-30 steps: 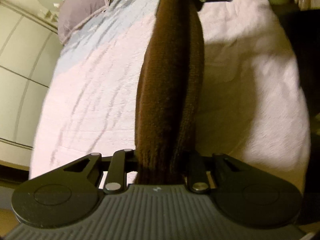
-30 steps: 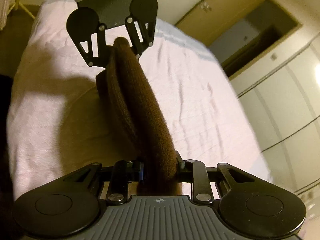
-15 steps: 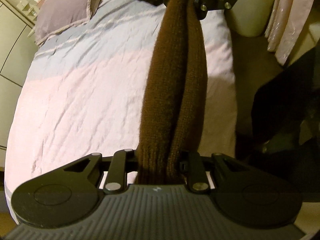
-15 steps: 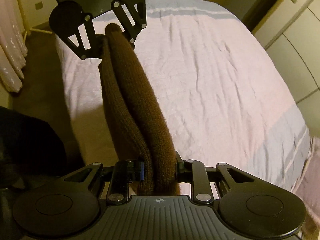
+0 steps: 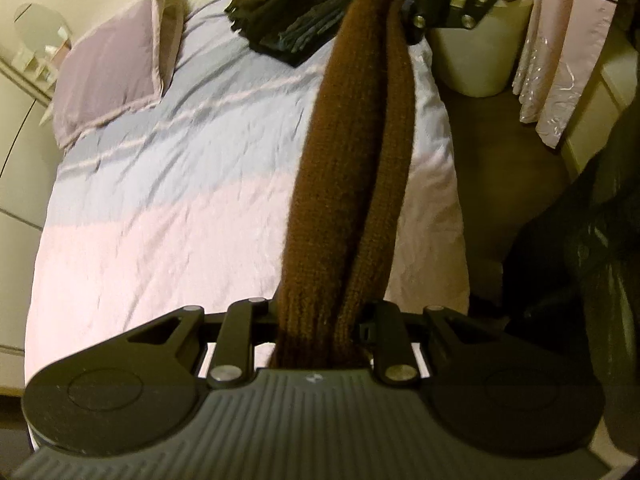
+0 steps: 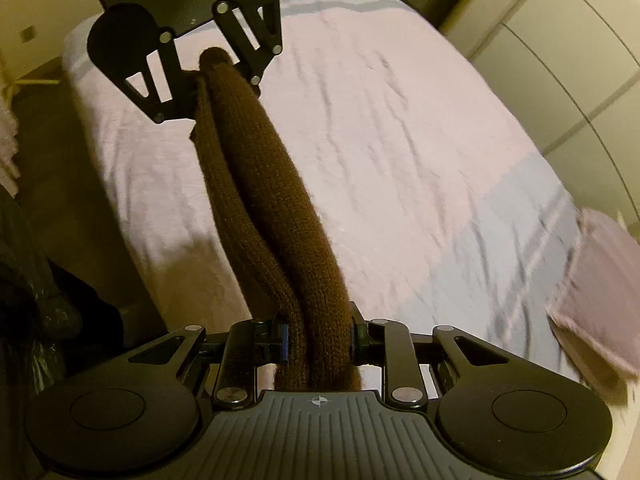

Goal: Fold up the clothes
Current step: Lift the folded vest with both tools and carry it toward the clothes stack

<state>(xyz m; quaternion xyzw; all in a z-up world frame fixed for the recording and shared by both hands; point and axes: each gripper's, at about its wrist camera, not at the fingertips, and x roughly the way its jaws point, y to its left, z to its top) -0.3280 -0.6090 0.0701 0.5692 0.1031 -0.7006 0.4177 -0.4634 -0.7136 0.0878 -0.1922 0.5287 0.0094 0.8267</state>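
Observation:
A brown knitted garment [image 5: 352, 152] is stretched taut in the air between my two grippers, doubled into two thick folds. My left gripper [image 5: 320, 320] is shut on one end of it. My right gripper [image 6: 318, 338] is shut on the other end [image 6: 272, 208]. In the left wrist view the right gripper [image 5: 416, 20] shows at the top, clamped on the far end. In the right wrist view the left gripper [image 6: 208, 76] shows at the top, likewise clamped. The garment hangs above the near edge of the pink and blue bed [image 5: 168, 208].
A pile of dark folded clothes [image 5: 288, 20] lies at the head of the bed beside a lilac pillow [image 5: 112, 76]. A pale round bin [image 5: 476, 60] and a pink curtain [image 5: 560, 48] stand right of the bed. Wardrobe doors [image 6: 568, 64] line the far side.
Both grippers have lifted and swung with the garment still taut between them; the views have turned toward the head of the bed, bringing the dark clothes pile and pillow into sight.

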